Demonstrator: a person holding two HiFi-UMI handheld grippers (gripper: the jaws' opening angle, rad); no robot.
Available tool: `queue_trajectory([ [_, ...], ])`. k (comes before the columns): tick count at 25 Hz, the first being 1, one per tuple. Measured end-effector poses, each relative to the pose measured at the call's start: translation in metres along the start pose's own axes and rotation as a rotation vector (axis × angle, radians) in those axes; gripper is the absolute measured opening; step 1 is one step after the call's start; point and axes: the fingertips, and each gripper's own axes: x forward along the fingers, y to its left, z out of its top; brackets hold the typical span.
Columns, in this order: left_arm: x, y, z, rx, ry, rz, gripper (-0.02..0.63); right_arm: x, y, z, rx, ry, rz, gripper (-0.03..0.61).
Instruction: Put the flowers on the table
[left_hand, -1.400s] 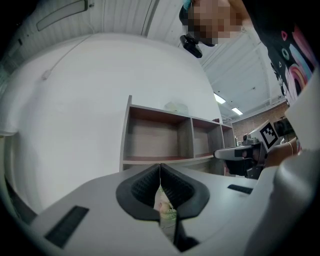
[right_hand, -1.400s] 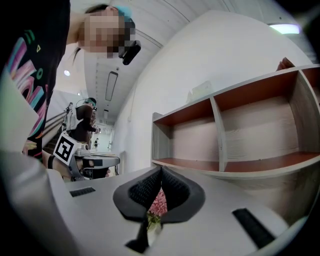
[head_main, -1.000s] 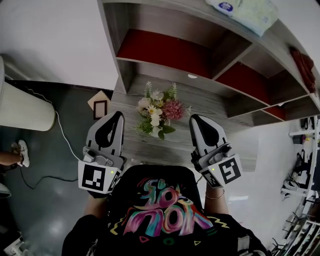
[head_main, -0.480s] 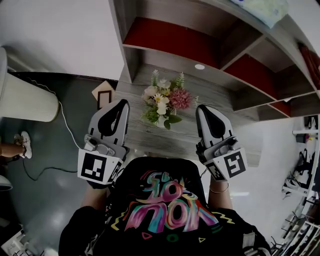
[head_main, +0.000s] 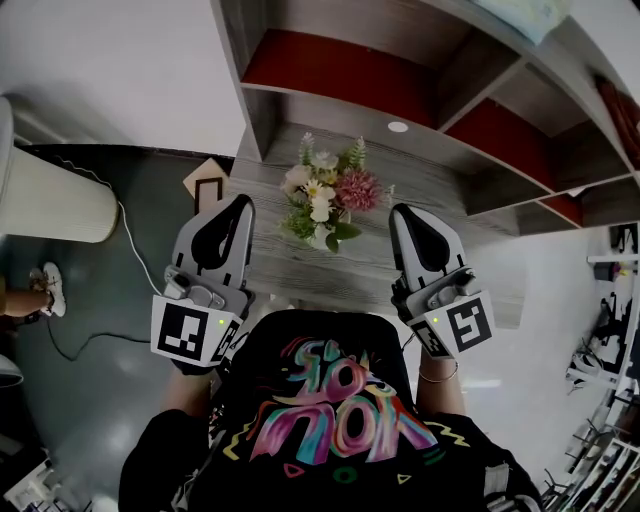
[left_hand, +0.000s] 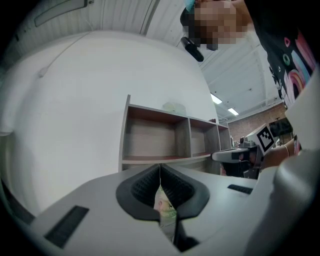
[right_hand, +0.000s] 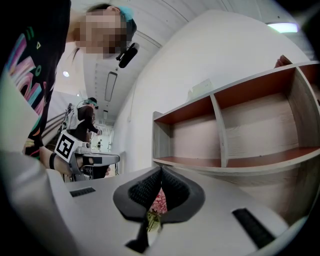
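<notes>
A bunch of white, pink and green flowers (head_main: 325, 193) stands on the grey wooden table (head_main: 300, 275), in front of the shelf unit. My left gripper (head_main: 240, 203) is held level to the left of the bunch, shut and empty. To the right of the bunch my right gripper (head_main: 401, 212) is also shut and empty. Neither touches the flowers. In the left gripper view the jaws of the left gripper (left_hand: 160, 168) meet, and a bit of the flowers (left_hand: 164, 206) shows below them. The right gripper view shows the right gripper (right_hand: 161, 173) closed, with pink blossoms (right_hand: 159, 202) behind it.
A shelf unit (head_main: 450, 110) with red back panels rises behind the table, with a pale packet (head_main: 525, 12) on top. A small white disc (head_main: 398, 127) lies near the shelf. On the dark floor at the left are a white cylinder (head_main: 50, 200), a picture frame (head_main: 204, 186) and a cable (head_main: 130, 275).
The head view has shifted slightly. Both grippers stay shut on either side of the flowers.
</notes>
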Motion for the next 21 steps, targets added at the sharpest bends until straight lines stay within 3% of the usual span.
queue_trajectory([
  [15, 0.001, -0.007, -0.001, 0.013, 0.012, -0.03, 0.025, 0.003, 0.002, 0.007, 0.022, -0.021, -0.006, 0.014],
  [21, 0.003, -0.004, -0.004, 0.014, 0.013, -0.03, 0.025, -0.004, 0.0, -0.004, -0.015, 0.014, 0.017, 0.014],
])
